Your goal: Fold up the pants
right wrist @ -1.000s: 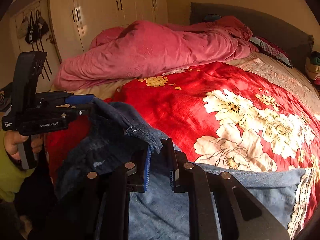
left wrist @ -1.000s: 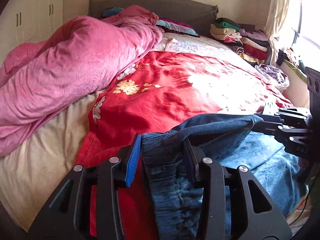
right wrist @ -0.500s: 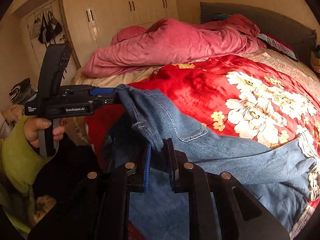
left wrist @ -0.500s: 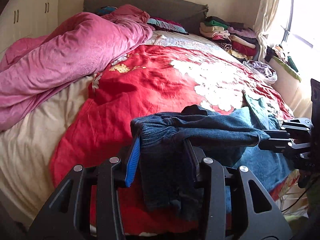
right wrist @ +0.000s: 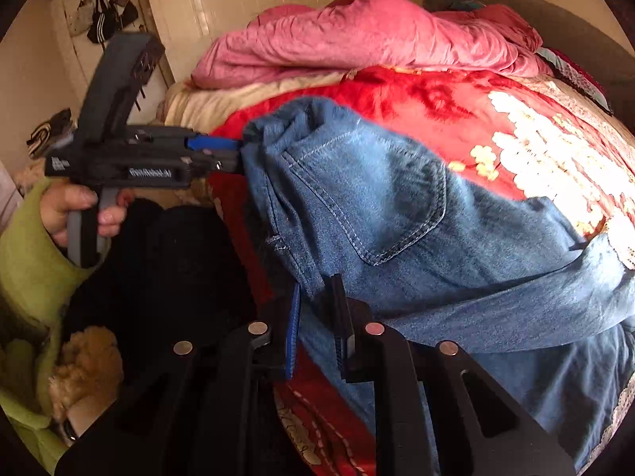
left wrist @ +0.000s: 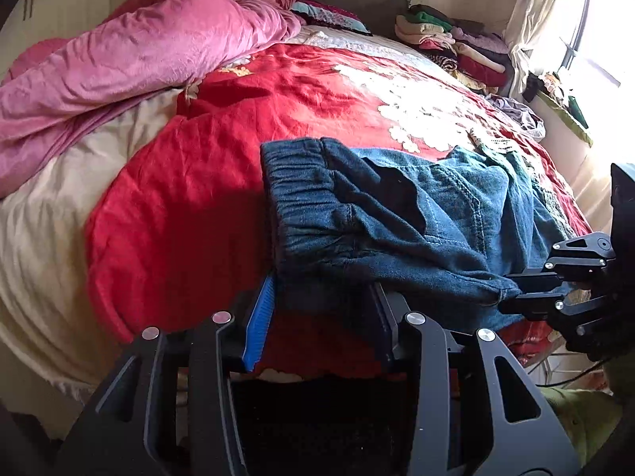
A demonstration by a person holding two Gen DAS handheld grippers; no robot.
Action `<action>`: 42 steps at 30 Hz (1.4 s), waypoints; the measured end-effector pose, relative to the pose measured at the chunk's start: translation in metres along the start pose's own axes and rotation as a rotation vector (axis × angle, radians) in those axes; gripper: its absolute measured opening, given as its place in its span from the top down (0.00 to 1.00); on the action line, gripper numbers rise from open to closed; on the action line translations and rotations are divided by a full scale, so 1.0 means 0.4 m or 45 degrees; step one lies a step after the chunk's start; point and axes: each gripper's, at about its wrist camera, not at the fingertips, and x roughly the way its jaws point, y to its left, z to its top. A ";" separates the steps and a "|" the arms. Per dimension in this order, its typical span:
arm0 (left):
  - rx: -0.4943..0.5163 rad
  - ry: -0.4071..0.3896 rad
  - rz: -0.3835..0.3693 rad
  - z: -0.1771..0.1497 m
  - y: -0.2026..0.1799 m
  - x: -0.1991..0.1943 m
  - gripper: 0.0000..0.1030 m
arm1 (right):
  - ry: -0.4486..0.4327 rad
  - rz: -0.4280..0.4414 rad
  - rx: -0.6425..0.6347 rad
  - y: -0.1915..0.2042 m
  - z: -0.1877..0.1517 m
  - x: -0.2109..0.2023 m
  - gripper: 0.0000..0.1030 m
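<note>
Pink duvet [left wrist: 131, 51] on red bedspread [left wrist: 222, 166]

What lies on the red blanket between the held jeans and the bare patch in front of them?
Nothing visible: the jeans hang over bare red blanket; the pink duvet lies farther back, to the left.

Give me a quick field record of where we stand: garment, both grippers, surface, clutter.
garment: blue jeans, elastic waistband lifted, legs trailing on the bed
left gripper: holds the waistband's left end; the grip shows in the right wrist view
right gripper: shut on the waistband's other end
surface: red floral blanket
clutter: pink duvet bunched at far left; stack of folded clothes by the headboard
fold: not yet made
</note>
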 end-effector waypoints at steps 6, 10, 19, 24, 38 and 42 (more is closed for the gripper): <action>-0.045 -0.018 0.046 -0.017 0.016 -0.071 0.60 | 0.039 0.025 -0.011 0.017 -0.013 0.032 0.86; -0.004 -0.090 0.032 0.022 -0.025 -0.111 0.59 | 0.048 0.042 -0.001 0.013 -0.025 0.045 0.86; 0.106 0.066 0.097 0.034 -0.106 0.069 0.59 | 0.026 0.075 0.052 -0.004 -0.027 0.014 0.83; 0.125 0.061 0.121 0.023 -0.106 0.065 0.58 | -0.099 0.020 0.096 -0.030 -0.004 -0.059 0.72; 0.115 0.056 0.107 0.018 -0.105 0.064 0.58 | 0.091 -0.071 0.272 -0.084 0.014 0.070 0.61; 0.109 0.056 0.104 0.018 -0.106 0.063 0.58 | 0.057 -0.056 0.275 -0.084 0.019 0.052 0.60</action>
